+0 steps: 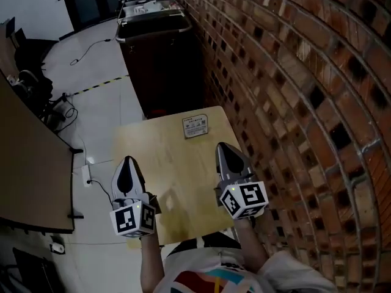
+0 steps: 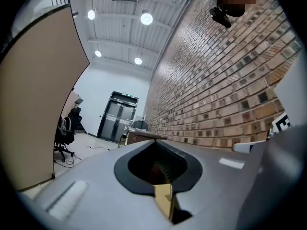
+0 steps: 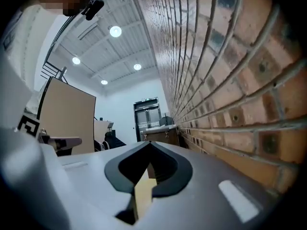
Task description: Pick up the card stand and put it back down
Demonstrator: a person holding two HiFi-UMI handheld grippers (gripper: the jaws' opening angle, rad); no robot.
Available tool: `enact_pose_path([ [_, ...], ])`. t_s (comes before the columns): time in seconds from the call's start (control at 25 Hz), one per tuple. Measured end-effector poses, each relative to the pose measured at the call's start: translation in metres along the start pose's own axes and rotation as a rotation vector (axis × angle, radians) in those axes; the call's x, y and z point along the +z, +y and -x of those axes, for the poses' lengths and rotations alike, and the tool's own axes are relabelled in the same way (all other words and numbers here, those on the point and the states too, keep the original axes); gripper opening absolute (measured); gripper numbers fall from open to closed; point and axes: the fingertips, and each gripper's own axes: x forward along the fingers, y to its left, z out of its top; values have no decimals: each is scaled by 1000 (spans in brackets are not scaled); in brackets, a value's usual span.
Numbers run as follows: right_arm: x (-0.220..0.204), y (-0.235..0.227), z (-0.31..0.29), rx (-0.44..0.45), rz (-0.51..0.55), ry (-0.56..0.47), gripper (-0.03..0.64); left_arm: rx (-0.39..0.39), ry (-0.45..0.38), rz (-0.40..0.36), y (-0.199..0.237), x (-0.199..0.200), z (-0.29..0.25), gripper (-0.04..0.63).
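The card stand point(image 1: 195, 126) is a small white printed sign standing near the far edge of the wooden table point(image 1: 174, 182), towards the right. In the head view my left gripper point(image 1: 127, 161) hovers over the table's near left part, pointing away from me. My right gripper point(image 1: 222, 146) is over the near right part, its tip a short way in front of the card stand and apart from it. Both gripper views look up over the jaws at the room. The left gripper point(image 2: 155, 140) and the right gripper point(image 3: 149, 143) each have jaws meeting at the tip, with nothing held. The card stand is hidden in both gripper views.
A brick wall point(image 1: 293, 90) runs close along the table's right side. A dark cabinet point(image 1: 156, 54) with a metal-framed top stands just beyond the table. A tan partition point(image 1: 27, 163) is on the left, with cables point(image 1: 64, 112) and a socket on the pale floor.
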Motion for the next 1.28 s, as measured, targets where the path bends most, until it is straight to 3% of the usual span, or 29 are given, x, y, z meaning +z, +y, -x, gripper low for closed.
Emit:
enact_pose_path([
  [0.28, -43, -13, -56, 26, 55, 86, 9, 19, 28, -6, 3, -13, -15, 5],
  [0.32, -52, -17, -74, 46, 58, 101, 100, 19, 36, -8, 3, -18, -19, 5],
  [0.36, -63, -21, -93, 64, 60, 121, 332, 21, 46, -10, 4, -22, -22, 5],
  [0.4, -76, -25, -112, 72, 61, 149, 515, 27, 59, -11, 7, -26, -24, 5],
  [0.48, -109, -37, -145, 50, 66, 228, 565, 44, 92, -15, 13, -33, -25, 5],
  [0.64, -177, -62, -189, -27, 66, 377, 576, 79, 135, -11, 31, -55, -24, 5],
  [0.8, -223, -84, -211, -90, 48, 463, 576, 111, 185, 7, 45, -74, -29, 5],
  [1.28, -249, -90, -232, -120, 44, 467, 577, 105, 223, 40, 48, -101, -50, 5],
])
